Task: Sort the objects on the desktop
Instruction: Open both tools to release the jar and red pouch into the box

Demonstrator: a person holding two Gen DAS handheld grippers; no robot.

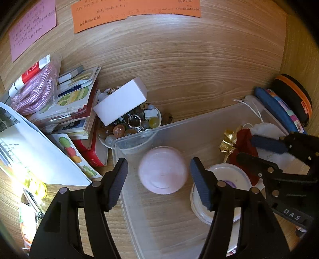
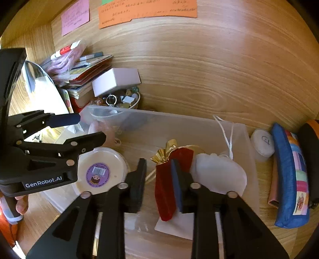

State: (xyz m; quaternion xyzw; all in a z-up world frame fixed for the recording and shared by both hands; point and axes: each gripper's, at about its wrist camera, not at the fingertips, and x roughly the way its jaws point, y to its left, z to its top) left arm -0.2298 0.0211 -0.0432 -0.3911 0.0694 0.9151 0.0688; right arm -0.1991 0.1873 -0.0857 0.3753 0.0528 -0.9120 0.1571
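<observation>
Inside clear plastic bin (image 2: 199,121), near right wall: red velvet pouch (image 2: 165,191) with gold trim, lying beside white drawstring pouch (image 2: 219,173). Right gripper (image 2: 159,183) jaws apart, pouch between, no clamp evident. Left gripper (image 1: 158,180) jaws apart around pink round case (image 1: 163,173), not gripping. Judged step: depositing items in bin. Next: withdraw clear, fetch from desk clutter by bead bowl (image 1: 157,111).

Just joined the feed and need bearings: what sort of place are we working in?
Most likely a home desk or study nook: a wood-grain desktop, handwritten paper notes stuck up behind it, and a stack of booklets beside a bowl of trinkets.
</observation>
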